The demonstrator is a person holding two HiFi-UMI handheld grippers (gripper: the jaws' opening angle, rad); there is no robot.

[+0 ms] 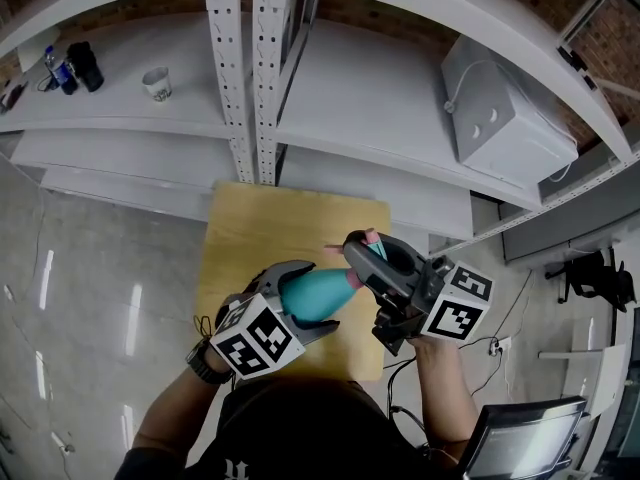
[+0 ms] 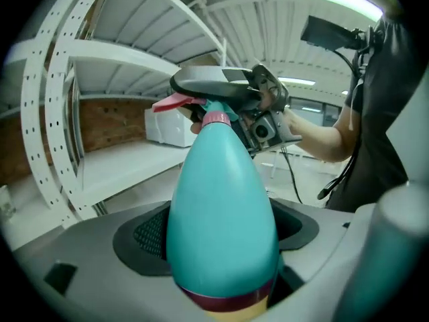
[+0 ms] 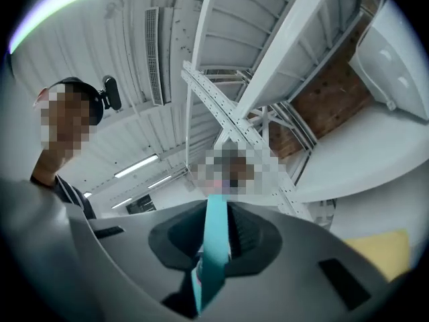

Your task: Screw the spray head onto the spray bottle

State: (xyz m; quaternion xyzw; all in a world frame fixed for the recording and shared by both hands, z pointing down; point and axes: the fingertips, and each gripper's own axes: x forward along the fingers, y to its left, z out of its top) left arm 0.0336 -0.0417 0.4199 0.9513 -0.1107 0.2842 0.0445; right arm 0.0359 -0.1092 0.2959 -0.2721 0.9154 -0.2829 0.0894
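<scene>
The teal, egg-shaped plastic spray bottle (image 1: 318, 293) is in the air above the pale wooden counter (image 1: 260, 238). It lies nearly on its side, with its neck pointing toward the person's right. The left gripper (image 1: 300, 303) is clamped across its wide lower body, and in the left gripper view the dark pads press on both flanks. The teal plastic spray head (image 1: 372, 244) with its pink nozzle (image 2: 171, 102) already sits on the neck, and a pink threaded collar (image 2: 216, 118) meets the top of the bottle with no gap that I can see. The right gripper (image 1: 378, 260) is closed narrowly on the head, and in its own view a thin teal edge of the head stands pinched between the pads. Judging from this, placing and aligning the head is done and the work is at the turning stage. The frames do not show whether the collar is fully tight. What seems left is any final twist, then letting go and setting the bottle down. The bottle looks smooth, glossy and opaque, tapering from a fat belly to a slim neck. A dark maroon band and a cream base sit at its bottom end. It looks undamaged, and I cannot tell whether it holds any liquid. White metal shelving (image 1: 240, 68) stands beyond the counter.
</scene>
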